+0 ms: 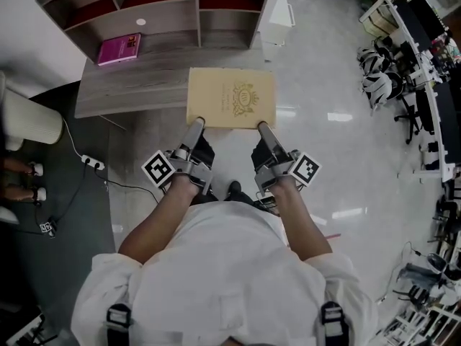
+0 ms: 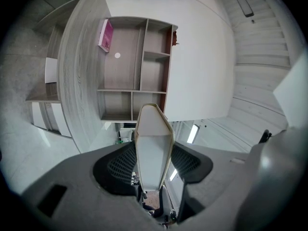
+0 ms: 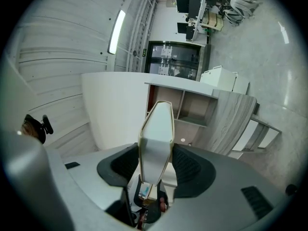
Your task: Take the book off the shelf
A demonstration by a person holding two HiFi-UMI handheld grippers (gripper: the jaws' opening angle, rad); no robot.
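while both grippers are clamping it, the tan book (image 1: 232, 97) is lying flat in the air, cover and gold emblem facing up, outside the shelf (image 1: 155, 6) compartments. its far left part is overlapping the right end of the grey wood table (image 1: 122, 85) in the head view, and i can't tell whether it's touching the surface there. the rest is hanging over the glossy floor (image 1: 324, 63).

left gripper (image 1: 196, 124) is biting the near edge by the left corner. right gripper (image 1: 263, 127) is biting the same edge by the right corner. in each gripper view the book's edge is standing straight up between the black pads, with both pads pressing on the covers. so the jaws are sitting at a middling width set by the book's thickness, and they're closed on it, not gaping.

marker cubes (image 1: 160, 169) are facing up on both grippers, just ahead of the person's forearms.

a pink book (image 1: 119, 49) is lying flat at the shelf's lower left bay, well apart from the tan one, with a small white disc (image 1: 140, 21) just behind it. a power strip (image 1: 92, 163) is trailing its cable on the floor to the left.
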